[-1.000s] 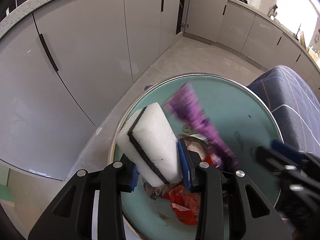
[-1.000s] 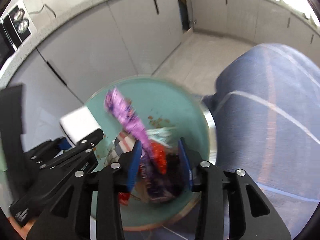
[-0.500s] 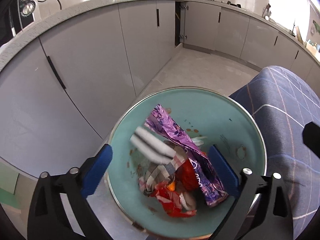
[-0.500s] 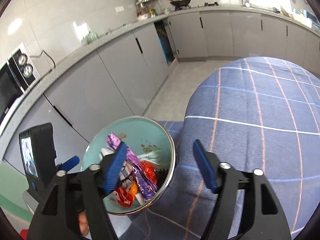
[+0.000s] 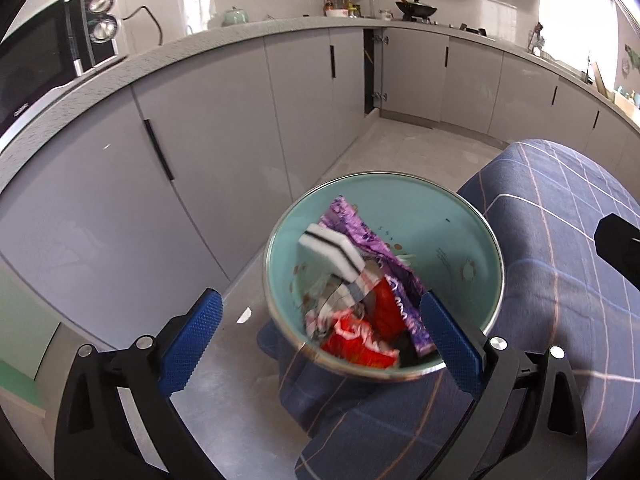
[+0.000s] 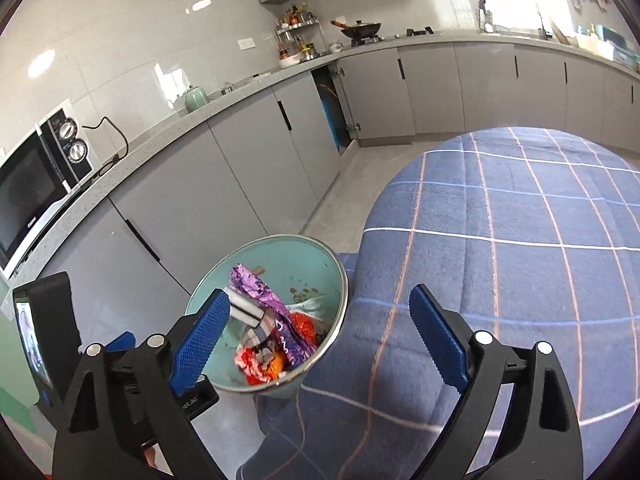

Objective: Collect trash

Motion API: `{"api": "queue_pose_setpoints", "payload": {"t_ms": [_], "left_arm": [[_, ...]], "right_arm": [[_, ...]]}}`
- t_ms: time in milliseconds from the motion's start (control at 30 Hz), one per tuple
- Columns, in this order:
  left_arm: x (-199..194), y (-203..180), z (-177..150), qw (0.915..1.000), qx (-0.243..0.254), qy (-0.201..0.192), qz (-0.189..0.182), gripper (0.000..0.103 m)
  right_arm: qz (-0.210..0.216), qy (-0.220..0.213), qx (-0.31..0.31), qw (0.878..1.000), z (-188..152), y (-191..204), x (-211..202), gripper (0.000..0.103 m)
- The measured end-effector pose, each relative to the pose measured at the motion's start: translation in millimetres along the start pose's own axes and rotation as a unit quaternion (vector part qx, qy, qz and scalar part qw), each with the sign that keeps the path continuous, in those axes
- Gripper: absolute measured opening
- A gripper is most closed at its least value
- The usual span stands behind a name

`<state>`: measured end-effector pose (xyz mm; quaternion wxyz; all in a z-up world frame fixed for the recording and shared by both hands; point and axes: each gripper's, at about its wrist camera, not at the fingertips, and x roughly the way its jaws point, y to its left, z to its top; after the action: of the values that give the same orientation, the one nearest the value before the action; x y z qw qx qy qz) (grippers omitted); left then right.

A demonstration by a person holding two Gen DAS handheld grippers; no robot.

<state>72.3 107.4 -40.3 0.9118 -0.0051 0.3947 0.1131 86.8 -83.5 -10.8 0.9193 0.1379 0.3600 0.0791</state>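
A teal bin with a metal rim point(image 5: 472, 216) point(image 6: 280, 248) stands on the floor beside the table. In it lie a white sponge with black stripes point(image 5: 332, 252) point(image 6: 245, 309), a purple wrapper point(image 5: 368, 240) point(image 6: 256, 288), a red wrapper point(image 5: 356, 344) and other scraps. My left gripper point(image 5: 320, 336) hangs above the bin, open wide, with nothing between its fingers. My right gripper point(image 6: 320, 328) is above the bin's right edge and the cloth, its jaws still opening and empty. The left gripper's body point(image 6: 48, 320) shows at the left of the right wrist view.
A blue checked cloth point(image 6: 520, 240) covers the table to the right of the bin and hangs down beside it. Grey cabinets point(image 5: 200, 120) run along the left and back under a counter with a microwave point(image 6: 28, 188). Grey floor point(image 5: 400, 148) lies beyond the bin.
The left gripper let go of the sponge and the right let go of the purple wrapper; both now lie in the bin. Both grippers opened and rose away from the bin.
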Motion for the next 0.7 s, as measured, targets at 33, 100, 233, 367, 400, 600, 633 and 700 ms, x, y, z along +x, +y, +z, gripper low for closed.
{"api": "queue_pose_setpoints", "payload": {"t_ms": [33, 100, 233, 367, 400, 600, 633, 700], "left_arm": [[-3.9, -0.4, -2.2, 1.0, -0.002, -0.002, 0.001, 0.097], [-14.8, 1.7, -9.5, 0.9999, -0.004, -0.01, 0.006, 0.097], [-32.3, 2.6, -19.8, 0.9995, -0.004, -0.028, 0.016, 0.097], [-53.1, 3.1, -24.6, 0.9986, -0.005, -0.05, 0.012, 0.097], [-57.4, 3.1, -24.8, 0.9984, -0.004, -0.055, 0.014, 0.097], [-85.6, 6.9, -22.5, 0.9953, -0.008, -0.096, 0.014, 0.097], [-89.9, 8.2, -21.8, 0.9948, -0.01, -0.101, 0.012, 0.097], [-100.5, 10.5, -19.6, 0.993, -0.012, -0.117, 0.011, 0.097]], "right_arm": [[0.001, -0.001, -0.002, 1.0, -2.4, 0.9, -3.7, 0.09], [0.001, -0.004, -0.006, 1.0, -7.7, 2.4, -10.7, 0.09], [0.001, -0.012, -0.01, 1.0, -15.1, 5.8, -23.7, 0.09], [0.003, -0.022, -0.017, 1.0, -20.1, 9.6, -37.3, 0.09], [0.003, -0.026, -0.019, 0.999, -20.3, 10.9, -41.9, 0.09], [-0.001, -0.068, -0.02, 0.997, -15.7, 13.9, -69.4, 0.09], [-0.002, -0.077, -0.02, 0.997, -15.3, 14.8, -74.8, 0.09], [-0.006, -0.098, -0.022, 0.995, -13.4, 16.6, -85.7, 0.09]]}}
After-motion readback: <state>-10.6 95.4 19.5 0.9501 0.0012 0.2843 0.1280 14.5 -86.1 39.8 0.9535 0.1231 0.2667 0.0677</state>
